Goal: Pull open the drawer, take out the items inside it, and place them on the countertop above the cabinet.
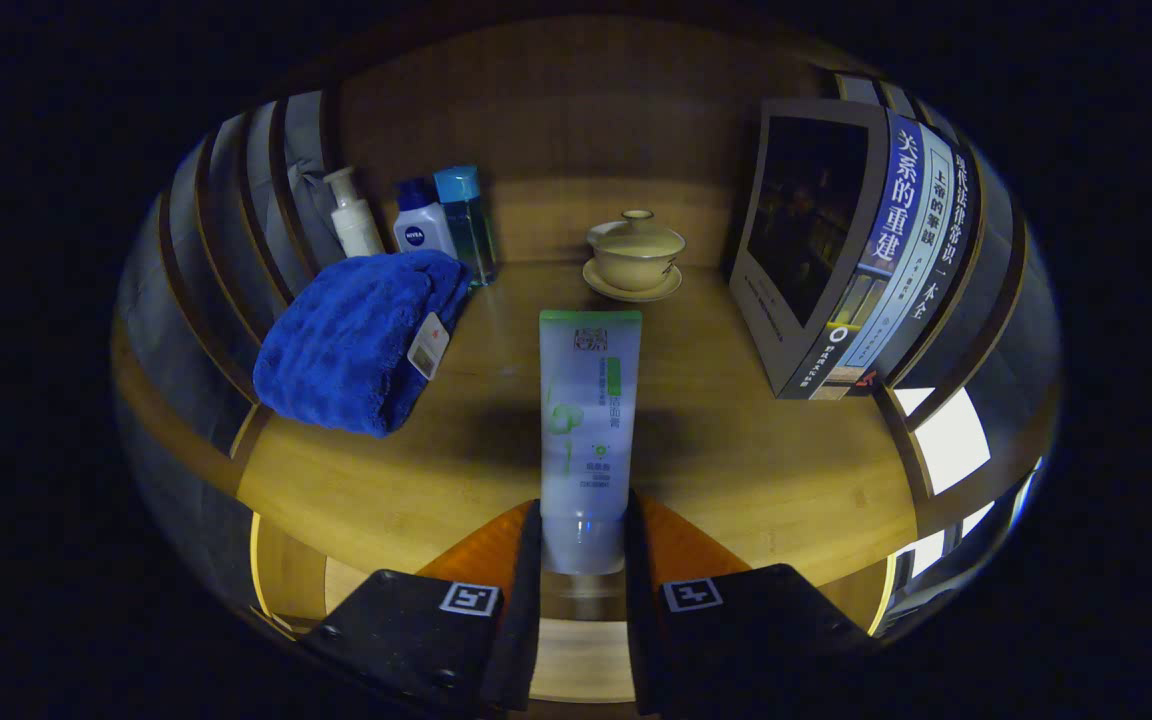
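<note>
Hand-held gripper (pixel 582 545) level, clamping tube (pixel 588 420) above countertop (pixel 756 470)

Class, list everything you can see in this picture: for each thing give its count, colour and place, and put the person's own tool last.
tube: 1, pale blue-white with a green end, held upright between the fingers above the countertop
towel: 1, deep blue with a small tag, folded, ahead to the left of the tube
bottles: 3, a white pump bottle, a white one with a dark blue cap, a clear blue one, behind the towel
lidded cup on saucer: 1, cream, beyond the tube by the back wall
books: several, blue and grey, leaning ahead to the right
countertop: 1, wood, under everything
tongs: 1, both fingers pressing the tube's lower end
</note>
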